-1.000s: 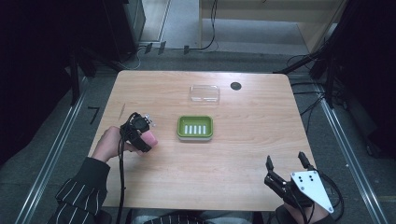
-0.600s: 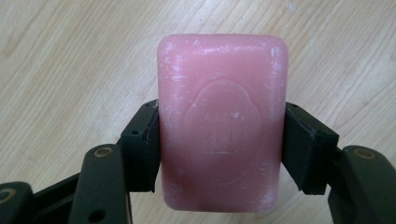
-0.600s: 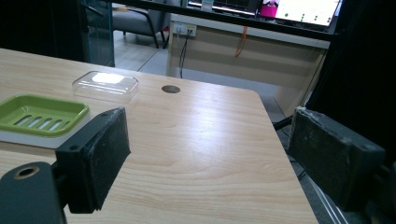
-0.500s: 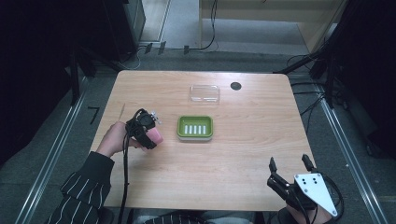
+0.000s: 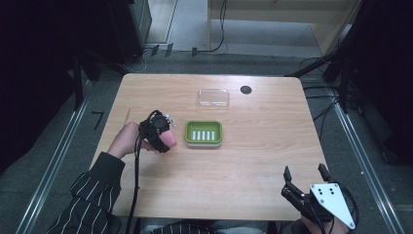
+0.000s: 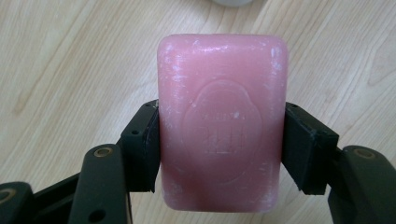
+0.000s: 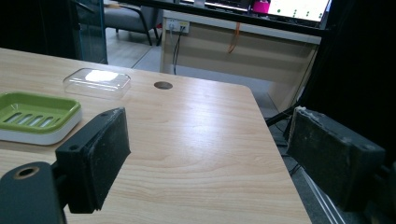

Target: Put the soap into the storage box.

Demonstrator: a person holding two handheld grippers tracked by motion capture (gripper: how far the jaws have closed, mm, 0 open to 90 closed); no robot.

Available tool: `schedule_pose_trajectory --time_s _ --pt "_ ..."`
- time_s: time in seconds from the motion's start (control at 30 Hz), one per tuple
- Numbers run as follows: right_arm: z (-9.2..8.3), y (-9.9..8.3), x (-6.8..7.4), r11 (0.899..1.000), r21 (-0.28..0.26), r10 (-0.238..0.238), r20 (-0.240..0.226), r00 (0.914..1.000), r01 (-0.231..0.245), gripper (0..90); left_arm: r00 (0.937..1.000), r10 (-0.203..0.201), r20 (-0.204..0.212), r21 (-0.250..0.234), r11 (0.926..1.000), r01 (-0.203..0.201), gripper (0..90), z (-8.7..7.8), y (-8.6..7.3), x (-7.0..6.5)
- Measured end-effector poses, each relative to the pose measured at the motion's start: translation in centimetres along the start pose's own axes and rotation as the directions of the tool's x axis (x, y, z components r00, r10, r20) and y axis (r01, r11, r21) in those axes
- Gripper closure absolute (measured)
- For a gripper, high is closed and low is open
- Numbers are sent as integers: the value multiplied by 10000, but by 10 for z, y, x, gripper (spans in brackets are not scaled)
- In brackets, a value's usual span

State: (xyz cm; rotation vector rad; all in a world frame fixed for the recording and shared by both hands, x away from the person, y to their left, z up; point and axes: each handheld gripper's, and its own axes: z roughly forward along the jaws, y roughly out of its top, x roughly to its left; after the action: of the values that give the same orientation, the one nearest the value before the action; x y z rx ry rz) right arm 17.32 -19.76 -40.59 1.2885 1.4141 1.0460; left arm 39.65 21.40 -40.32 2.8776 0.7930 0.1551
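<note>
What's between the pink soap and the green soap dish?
Nothing: in the high view, the strip of table between the pink soap, clamped in the left gripper, and the green soap dish is bare wood.

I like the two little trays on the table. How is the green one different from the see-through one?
The green slotted plastic soap dish is solid-coloured with drain slits; the clear plastic lid is see-through and plain. The green dish sits nearer the person, the clear lid farther back. Both are rounded rectangles resting flat on the wooden table.
</note>
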Motion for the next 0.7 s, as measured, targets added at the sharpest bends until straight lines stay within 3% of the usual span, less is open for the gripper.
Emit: schedule_pose_trajectory --time_s 0.7 --pt "-4 -1 -3 10000 82 -12 122 9999 11 127 9950 988 -116 -191 9949 -990 382 -3 32 1"
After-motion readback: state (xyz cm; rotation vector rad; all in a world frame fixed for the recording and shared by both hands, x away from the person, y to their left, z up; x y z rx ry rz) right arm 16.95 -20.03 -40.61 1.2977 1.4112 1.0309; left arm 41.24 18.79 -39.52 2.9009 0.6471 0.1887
